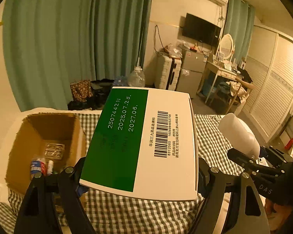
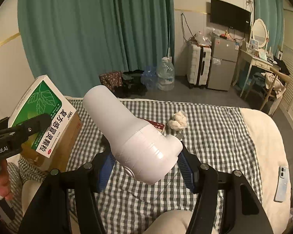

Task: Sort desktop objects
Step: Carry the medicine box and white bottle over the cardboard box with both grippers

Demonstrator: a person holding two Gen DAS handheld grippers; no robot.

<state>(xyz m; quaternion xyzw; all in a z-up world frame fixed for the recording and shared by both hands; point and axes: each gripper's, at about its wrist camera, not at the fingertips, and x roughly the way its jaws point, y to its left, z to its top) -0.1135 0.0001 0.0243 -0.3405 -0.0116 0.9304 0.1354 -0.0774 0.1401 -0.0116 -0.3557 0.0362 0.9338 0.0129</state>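
Checked cloth covers the bed (image 2: 214, 120) under both my tools. My left tongs (image 1: 140, 177) grip a green-and-white medicine box (image 1: 142, 142), lifted above the bed beside the open cardboard carton (image 1: 48, 128) at its left edge. My right tongs (image 2: 146, 167) clamp a white handheld appliance (image 2: 127, 132) off the cloth. Near the far edge lie a crumpled tissue (image 2: 178, 120) and a dark red book (image 2: 156, 125); a phone (image 2: 281, 183) rests at the right edge.
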